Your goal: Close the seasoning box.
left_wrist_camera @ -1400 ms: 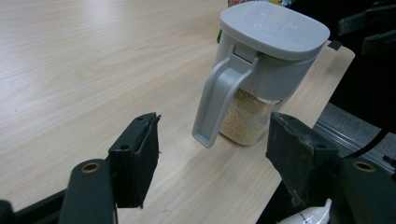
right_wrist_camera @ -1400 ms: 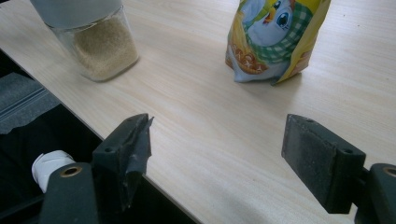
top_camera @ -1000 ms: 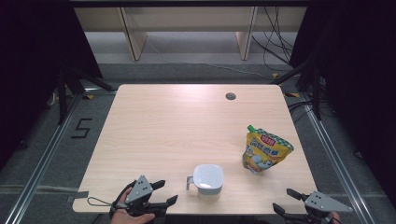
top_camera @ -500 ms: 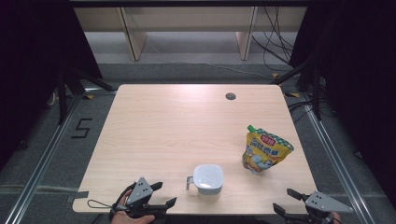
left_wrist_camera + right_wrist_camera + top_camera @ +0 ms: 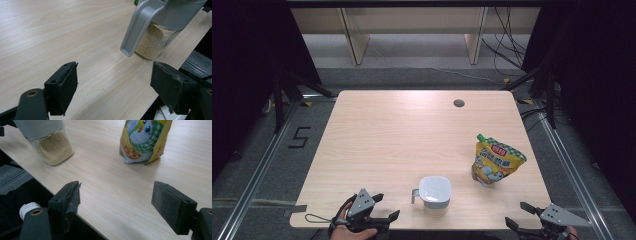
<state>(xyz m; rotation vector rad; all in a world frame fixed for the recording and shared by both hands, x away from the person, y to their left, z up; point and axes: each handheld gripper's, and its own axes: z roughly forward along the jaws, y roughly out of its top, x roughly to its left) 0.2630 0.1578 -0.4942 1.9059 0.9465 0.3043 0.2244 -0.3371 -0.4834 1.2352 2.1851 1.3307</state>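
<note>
- The table point(image 5: 377, 145) carries both things along its near edge, toward the near right corner.
- The yellow refill pouch point(image 5: 496, 160) stands upright by the right edge, its green cap on top. I judge it soft and light, with walls that would buckle if I squeezed the belly, so I would pinch it high, near the stiffer top seam.
- The grey-lidded clear jar point(image 5: 434, 194) stands close to the near edge, well apart from the pouch, with pale granules inside. It looks rigid and a bit weighty, and its clear wall is probably slick; the grey handle point(image 5: 136, 26) on its left side is my surest hold.
- My left gripper point(image 5: 384, 210) sits at the near edge beside the jar, jaws spread wide and empty.
- My right gripper point(image 5: 519, 214) hovers off the near right corner, jaws likewise wide apart, holding nothing.
</note>
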